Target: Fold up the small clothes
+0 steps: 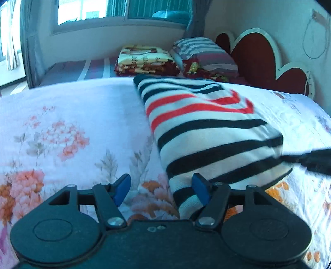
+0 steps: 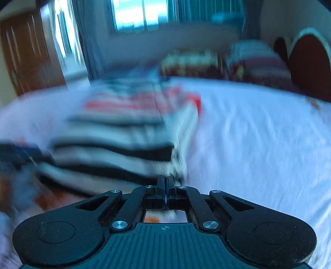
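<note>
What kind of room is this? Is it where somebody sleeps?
Yes, most likely a bedroom. There is a bed with a flowery sheet, pillows beside a red headboard, and a curtained window.

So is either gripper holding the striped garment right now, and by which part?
Left gripper is open, holding nothing. Right gripper is shut at the striped garment's near corner; the blur hides whether cloth is pinched.

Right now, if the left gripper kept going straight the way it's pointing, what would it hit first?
Probably the floral bedsheet. The left gripper points down at it, fingers open, with the near corner of the folded striped garment against its right-hand finger, so it might brush that too.
</note>
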{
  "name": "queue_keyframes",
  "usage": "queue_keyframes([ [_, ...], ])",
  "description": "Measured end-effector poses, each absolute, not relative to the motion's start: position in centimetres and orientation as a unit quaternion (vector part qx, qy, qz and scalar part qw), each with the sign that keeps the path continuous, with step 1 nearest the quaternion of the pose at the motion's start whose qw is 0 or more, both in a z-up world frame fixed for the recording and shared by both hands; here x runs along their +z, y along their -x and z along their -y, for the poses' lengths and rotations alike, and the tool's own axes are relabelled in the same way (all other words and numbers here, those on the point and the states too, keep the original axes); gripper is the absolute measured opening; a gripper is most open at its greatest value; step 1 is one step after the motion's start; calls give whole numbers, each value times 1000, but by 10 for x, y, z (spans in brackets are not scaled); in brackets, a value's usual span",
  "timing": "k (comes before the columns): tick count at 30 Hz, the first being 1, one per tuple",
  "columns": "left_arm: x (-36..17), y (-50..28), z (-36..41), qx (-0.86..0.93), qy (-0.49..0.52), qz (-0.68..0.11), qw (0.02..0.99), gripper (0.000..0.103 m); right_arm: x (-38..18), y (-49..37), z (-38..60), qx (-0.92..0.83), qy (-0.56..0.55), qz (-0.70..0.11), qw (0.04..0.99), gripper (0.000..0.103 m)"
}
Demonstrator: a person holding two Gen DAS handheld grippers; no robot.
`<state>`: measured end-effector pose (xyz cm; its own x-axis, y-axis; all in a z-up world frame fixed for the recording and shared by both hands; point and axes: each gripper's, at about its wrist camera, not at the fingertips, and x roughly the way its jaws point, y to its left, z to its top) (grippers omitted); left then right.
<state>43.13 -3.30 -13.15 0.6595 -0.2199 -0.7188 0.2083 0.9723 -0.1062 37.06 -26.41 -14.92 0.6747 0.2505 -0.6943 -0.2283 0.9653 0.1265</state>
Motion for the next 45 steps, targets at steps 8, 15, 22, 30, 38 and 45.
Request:
queue_keyframes([
  [8, -128, -431, 37, -107, -21, -395, 912, 65, -142, -376, 266, 122, -22, -400, 908, 0],
  [15, -122, -415, 36, -110, -8, -388, 915, 63, -119, -359, 260, 129, -25, -371, 919, 0],
  [22, -126, -413, 38, -107, -15, -391, 914, 64, -141, -362, 251, 111, -17, -393, 913, 0],
  [30, -116, -406, 32, -93, -40, -370, 923, 73, -121, -360, 257, 102, -27, -400, 911, 0],
  [38, -127, -403, 27, -108, -12, -385, 916, 75, -112, -354, 260, 92, -57, -340, 934, 46],
  [45, -105, -408, 6, -125, 49, -361, 923, 74, -108, -358, 289, 87, -127, -352, 923, 58],
])
